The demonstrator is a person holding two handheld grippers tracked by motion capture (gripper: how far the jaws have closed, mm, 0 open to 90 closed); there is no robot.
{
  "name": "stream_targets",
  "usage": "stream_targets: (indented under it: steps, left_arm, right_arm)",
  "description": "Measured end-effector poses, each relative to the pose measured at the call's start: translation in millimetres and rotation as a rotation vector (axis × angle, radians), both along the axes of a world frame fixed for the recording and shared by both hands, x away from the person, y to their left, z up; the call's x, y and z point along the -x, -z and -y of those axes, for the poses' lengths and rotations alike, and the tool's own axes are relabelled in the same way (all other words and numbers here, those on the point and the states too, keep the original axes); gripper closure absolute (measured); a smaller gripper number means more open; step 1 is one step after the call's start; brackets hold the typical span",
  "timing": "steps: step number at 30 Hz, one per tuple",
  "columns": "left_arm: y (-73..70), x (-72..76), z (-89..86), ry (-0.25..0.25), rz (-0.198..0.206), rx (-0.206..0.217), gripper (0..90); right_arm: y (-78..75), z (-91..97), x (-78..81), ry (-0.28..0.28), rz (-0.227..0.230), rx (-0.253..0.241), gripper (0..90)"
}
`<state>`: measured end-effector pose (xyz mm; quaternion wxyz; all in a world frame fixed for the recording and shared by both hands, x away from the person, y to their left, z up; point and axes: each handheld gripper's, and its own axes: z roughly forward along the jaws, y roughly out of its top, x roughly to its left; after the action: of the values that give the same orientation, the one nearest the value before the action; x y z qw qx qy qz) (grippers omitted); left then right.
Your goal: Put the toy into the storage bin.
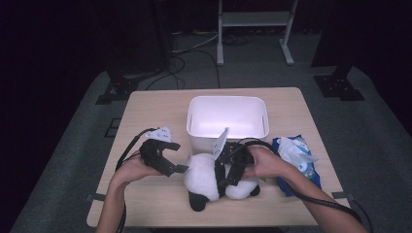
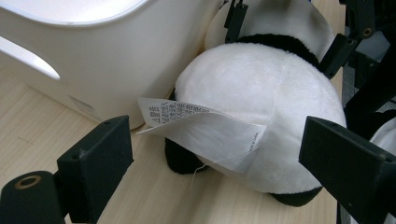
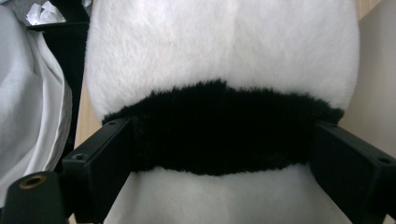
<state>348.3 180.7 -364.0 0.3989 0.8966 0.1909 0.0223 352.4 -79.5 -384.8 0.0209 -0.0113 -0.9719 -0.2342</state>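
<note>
- One stuffed panda (image 1: 214, 179) lies on the wooden table (image 1: 160, 109), just in front of the white bin (image 1: 228, 119) and touching or nearly touching its near wall; its long axis runs left to right across the table, with a black band round its middle.
- Seen from the right gripper view, that black band (image 3: 219, 128) sits squarely between the two jaws, which straddle the toy across its short axis at the waist.
- Held wide apart, the right gripper (image 1: 232, 170) has its jaws flanking the band; the pads stand at the edge of the fur, but I judge they are not squeezing it yet, so nothing is gripped.
- Closing here would likely pinch the toy at its narrowest, softest part, which gives a fair hold for lifting it towards the bin behind.
- At the toy's left end, the left gripper (image 1: 170, 162) points at the rounded white rump (image 2: 261, 93), its jaws also wide apart and holding nothing.
- A white care label (image 2: 205, 130) sticks out from the rump and hangs between those left jaws, nearer to them than the plush itself.
- Of the two hands, the right is the nearer one, already over the toy; the left waits just beside it.
- Off to the right lies a blue packet of wipes (image 1: 296, 162), apart from the toy.
</note>
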Motion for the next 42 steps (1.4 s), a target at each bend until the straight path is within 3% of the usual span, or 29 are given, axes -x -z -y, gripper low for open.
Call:
stream_targets:
  steps: [4,13,19,27,34,42]
  left_arm:
    - [0.0,-0.3,-0.8,0.001,-0.001,0.003,8.4]
    - [-0.6,-1.2,-3.2,-0.004,0.000,0.014,8.4]
    - [-1.5,-1.0,-4.7,-0.006,0.003,0.014,8.4]
    - [0.8,-3.0,-6.5,-0.013,-0.002,0.011,8.4]
    - [0.9,-3.8,-10.2,-0.024,-0.002,0.017,8.4]
    - [-0.9,-4.5,-17.8,-0.040,0.003,0.025,8.4]
  right_arm:
    - [6.0,-0.8,-0.9,-0.007,0.004,-0.015,9.6]
    - [12.4,-5.7,0.5,-0.018,0.006,0.027,12.2]
    - [14.3,-13.1,-0.3,-0.012,0.004,0.078,20.1]
    - [12.9,-14.6,1.5,-0.002,0.014,0.086,34.1]
    - [4.9,-10.1,8.5,-0.008,0.052,0.053,48.2]
    - [-5.1,-3.5,14.0,0.008,0.066,0.002,53.7]
